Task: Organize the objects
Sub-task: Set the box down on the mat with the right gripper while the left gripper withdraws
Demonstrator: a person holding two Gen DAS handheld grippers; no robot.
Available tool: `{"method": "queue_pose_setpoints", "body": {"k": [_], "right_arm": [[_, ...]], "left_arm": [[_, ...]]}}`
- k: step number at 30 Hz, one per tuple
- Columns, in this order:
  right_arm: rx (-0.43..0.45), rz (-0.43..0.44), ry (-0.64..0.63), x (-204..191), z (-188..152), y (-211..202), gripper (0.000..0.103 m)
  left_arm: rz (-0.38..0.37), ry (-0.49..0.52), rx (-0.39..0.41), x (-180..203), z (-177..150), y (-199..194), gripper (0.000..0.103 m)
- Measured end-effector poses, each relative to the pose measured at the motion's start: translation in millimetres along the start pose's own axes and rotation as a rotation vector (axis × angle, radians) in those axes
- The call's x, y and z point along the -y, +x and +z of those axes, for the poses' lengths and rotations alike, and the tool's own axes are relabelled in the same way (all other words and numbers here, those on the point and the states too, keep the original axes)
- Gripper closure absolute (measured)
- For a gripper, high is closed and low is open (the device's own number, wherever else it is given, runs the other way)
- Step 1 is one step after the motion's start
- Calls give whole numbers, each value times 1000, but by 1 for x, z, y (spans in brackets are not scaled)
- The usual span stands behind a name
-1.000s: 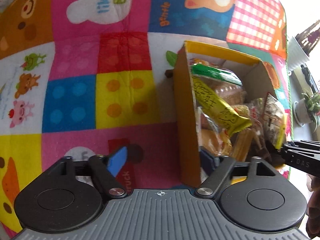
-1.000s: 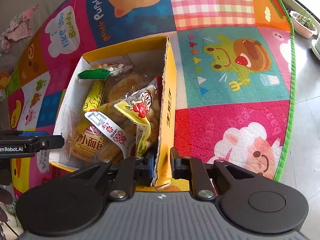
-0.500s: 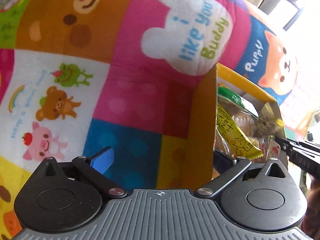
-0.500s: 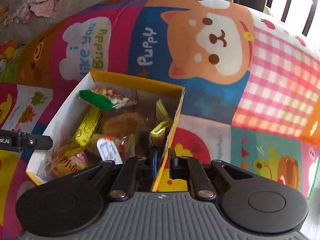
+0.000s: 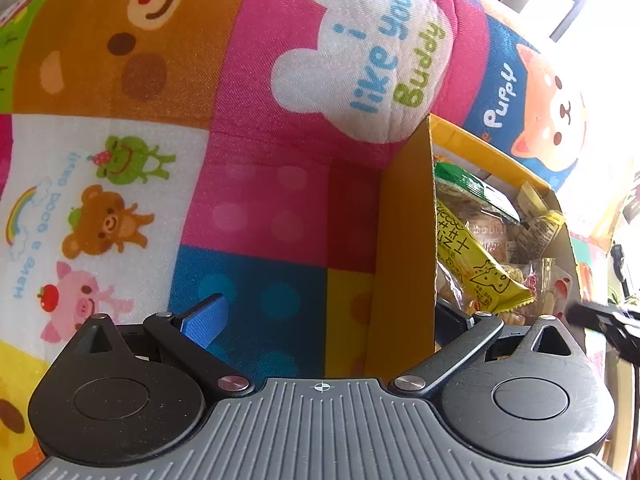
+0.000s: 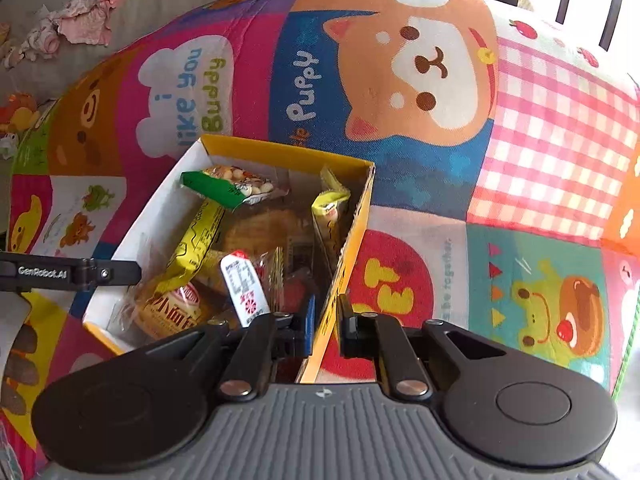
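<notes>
A yellow cardboard box (image 6: 280, 151) filled with several snack packets sits on a colourful cartoon play mat (image 6: 540, 140). Inside lie a green packet (image 6: 224, 190), a yellow packet (image 6: 196, 236) and a bread packet (image 6: 172, 314). My right gripper (image 6: 326, 320) is shut on the box's right wall, one finger inside and one outside. My left gripper (image 5: 328, 318) stands wide open astride the box's left wall (image 5: 404, 240); its blue pad (image 5: 204, 316) is outside and clear of the cardboard. The yellow packet (image 5: 476, 276) shows just inside that wall.
The mat (image 5: 280, 208) spreads on all sides of the box. Its green border (image 6: 628, 344) runs along the right, with bare floor beyond. Pink clothes (image 6: 84, 28) lie on a grey sofa at the far left. A bright window stands behind.
The box has slid left over the mat in my right gripper's grip, uncovering the white patch on its right. The left gripper moved along with it and its jaws spread slightly wider.
</notes>
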State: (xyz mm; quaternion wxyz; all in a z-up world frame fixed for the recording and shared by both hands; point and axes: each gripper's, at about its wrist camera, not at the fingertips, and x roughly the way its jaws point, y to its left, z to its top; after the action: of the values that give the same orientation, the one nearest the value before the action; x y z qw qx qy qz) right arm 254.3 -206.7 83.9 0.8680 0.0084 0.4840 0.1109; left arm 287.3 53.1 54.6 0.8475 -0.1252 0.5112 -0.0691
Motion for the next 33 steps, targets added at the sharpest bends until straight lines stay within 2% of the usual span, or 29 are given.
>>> {"method": "queue_pose_setpoints", "body": {"k": [4, 7, 8, 13, 17, 20, 24, 26, 29, 33], "right_arm": [[-5, 33, 28, 0, -19, -21, 93], [-38, 51, 3, 0, -34, -24, 93], [-20, 48, -11, -1, -38, -27, 92], [-17, 37, -71, -3, -34, -25, 91], [8, 65, -115, -2, -32, -41, 91], [-31, 105, -149, -3, -41, -46, 89], [-78, 110, -158, -6, -60, -26, 88], [-43, 94, -146, -6, -53, -21, 88], [-35, 118, -111, -1, -39, -13, 88], [-11, 126, -164, -1, -38, -12, 88]], "left_arm": [[5, -10, -4, 0, 1, 2, 0], [13, -13, -4, 1, 2, 1, 0], [18, -12, -4, 2, 1, 1, 0], [38, -62, -3, 1, 0, 1, 0], [45, -110, 5, 1, -3, 1, 0], [55, -124, 11, 1, -4, 2, 0], [73, -105, 18, 4, -5, 0, 0], [82, -95, 18, 5, -4, 0, 0], [103, -78, 45, 5, -3, -1, 0], [130, -14, 77, 12, -2, -1, 0]]}}
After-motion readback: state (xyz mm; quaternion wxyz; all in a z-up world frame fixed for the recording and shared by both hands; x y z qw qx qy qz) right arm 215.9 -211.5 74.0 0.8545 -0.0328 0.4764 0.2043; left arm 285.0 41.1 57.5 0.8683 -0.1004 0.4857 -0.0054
